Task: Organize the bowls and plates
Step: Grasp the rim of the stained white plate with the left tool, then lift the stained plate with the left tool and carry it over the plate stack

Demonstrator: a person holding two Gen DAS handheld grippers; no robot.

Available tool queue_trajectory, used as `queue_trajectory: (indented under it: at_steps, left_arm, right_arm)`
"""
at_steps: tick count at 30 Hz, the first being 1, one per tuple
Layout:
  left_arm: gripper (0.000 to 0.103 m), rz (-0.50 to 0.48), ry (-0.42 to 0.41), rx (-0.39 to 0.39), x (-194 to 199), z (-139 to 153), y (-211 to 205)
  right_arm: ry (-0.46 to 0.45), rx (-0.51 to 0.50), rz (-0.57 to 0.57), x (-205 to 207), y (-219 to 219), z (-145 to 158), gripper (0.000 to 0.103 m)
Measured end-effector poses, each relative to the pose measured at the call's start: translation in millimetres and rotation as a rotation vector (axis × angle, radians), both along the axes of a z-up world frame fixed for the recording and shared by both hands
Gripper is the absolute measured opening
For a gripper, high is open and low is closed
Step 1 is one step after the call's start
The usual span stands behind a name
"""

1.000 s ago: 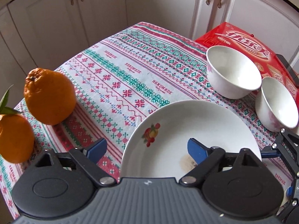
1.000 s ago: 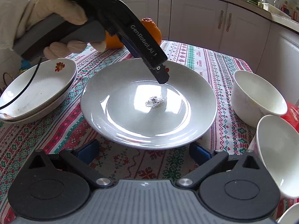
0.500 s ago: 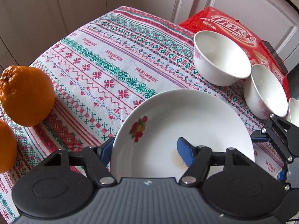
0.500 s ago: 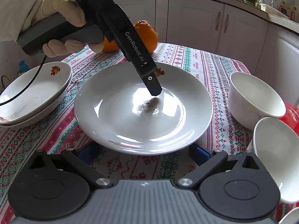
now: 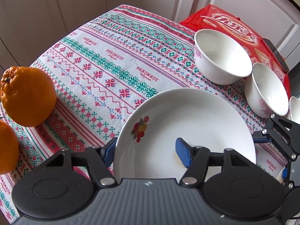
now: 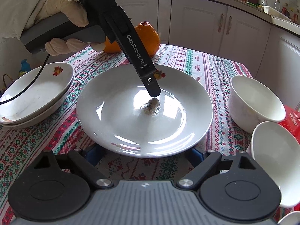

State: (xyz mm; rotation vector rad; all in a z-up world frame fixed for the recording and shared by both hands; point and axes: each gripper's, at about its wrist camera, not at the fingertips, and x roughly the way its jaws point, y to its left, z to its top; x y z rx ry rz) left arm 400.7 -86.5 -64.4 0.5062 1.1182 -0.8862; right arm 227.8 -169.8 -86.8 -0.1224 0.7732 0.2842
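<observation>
Plate (image 5: 187, 123): centre of table, beside two stacked plates (image 6: 35, 95). Left gripper (image 5: 146, 150) jaws closing across its rim; right gripper (image 6: 144, 152) jaws narrowing at near edge, nothing held. Step: grasping. Next: lift onto stack.

A table (image 5: 116, 60) under a cloth patterned in red, green and white bands carries the crockery. On it lie 1 wide white plate (image 6: 120, 127), a stack of 2 shallow dishes (image 6: 33, 101) at its left, 2 white bowls (image 6: 256, 103) at its right, 2 oranges (image 5: 28, 95) and a red carton (image 5: 234, 28) at the far edge.
</observation>
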Motion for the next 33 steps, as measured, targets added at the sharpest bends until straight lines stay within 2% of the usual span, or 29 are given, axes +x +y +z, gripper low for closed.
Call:
queue_trajectory:
  at_steps: [19,33]
  left_arm:
    - [0.065,0.019,-0.047,-0.033,-20,22,13]
    - [0.065,0.088,-0.083,-0.056,-47,43,48]
  right_arm:
    - [-0.024,-0.009,0.026,-13,1,16,0.092]
    - [-0.044,-0.008,0.095,-27,14,31,0.092]
